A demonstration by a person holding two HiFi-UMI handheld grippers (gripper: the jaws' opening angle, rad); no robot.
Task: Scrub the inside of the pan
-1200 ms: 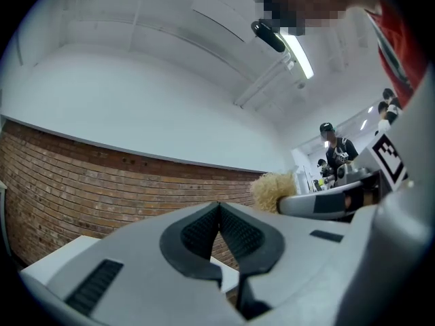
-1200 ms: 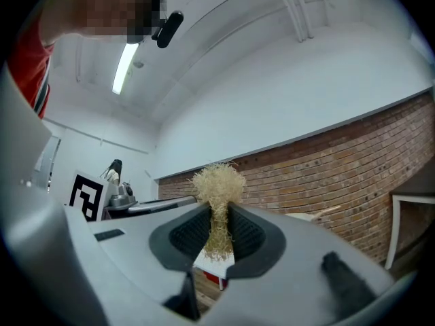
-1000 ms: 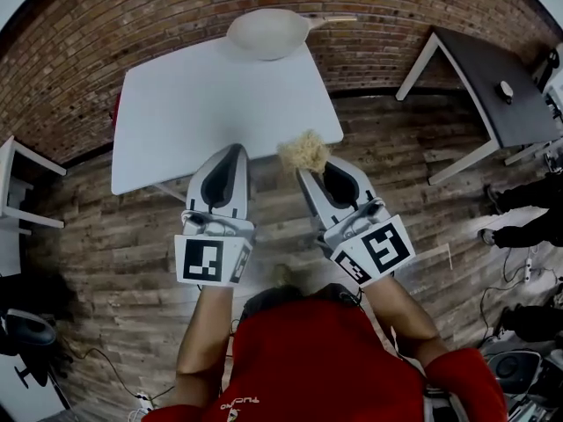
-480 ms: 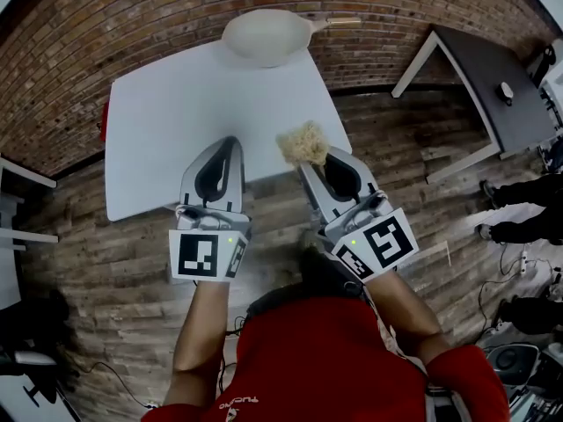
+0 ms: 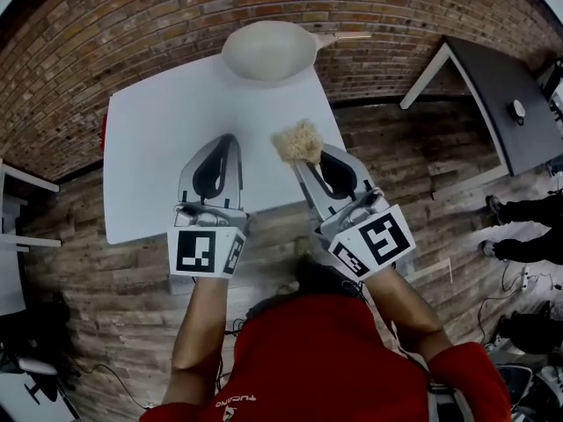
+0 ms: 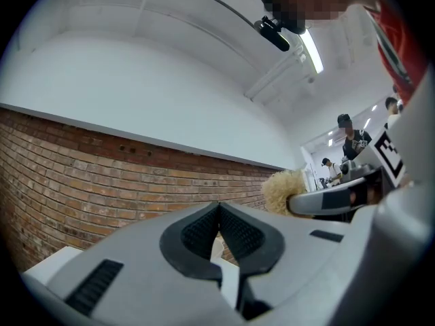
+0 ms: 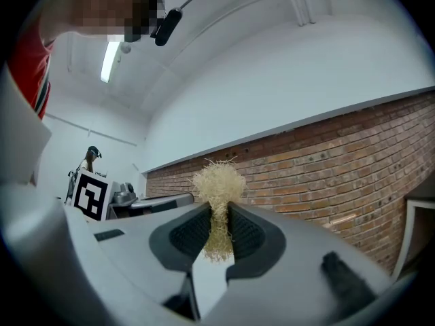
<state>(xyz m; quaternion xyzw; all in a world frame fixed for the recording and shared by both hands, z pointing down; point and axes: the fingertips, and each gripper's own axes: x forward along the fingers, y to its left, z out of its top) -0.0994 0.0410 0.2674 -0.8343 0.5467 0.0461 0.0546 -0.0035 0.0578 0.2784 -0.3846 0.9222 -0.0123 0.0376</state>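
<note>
A cream pan (image 5: pixel 269 51) with a pale handle pointing right rests at the far edge of the white table (image 5: pixel 158 130). My right gripper (image 5: pixel 302 154) is shut on a tan fibrous scrubber (image 5: pixel 297 141), held over the table's near right corner; the scrubber (image 7: pixel 218 189) bulges above the pinching jaws of the right gripper (image 7: pixel 218 231). My left gripper (image 5: pixel 225 143) hovers over the table's near part, shut with nothing between its jaws; in its own view the left gripper (image 6: pixel 219 231) has pads touching, and the scrubber (image 6: pixel 281 190) shows to the right. Both grippers are well short of the pan.
A brick wall (image 5: pixel 132 25) stands behind the table. A dark table (image 5: pixel 497 86) with white legs is at the right, and a white chair (image 5: pixel 13 236) at the left. A person's legs (image 5: pixel 528 227) show at the far right. The floor is wooden planks.
Both grippers have moved forward over the table's near edge, closer to the pan. The scrubber has stayed clamped in the right gripper.
</note>
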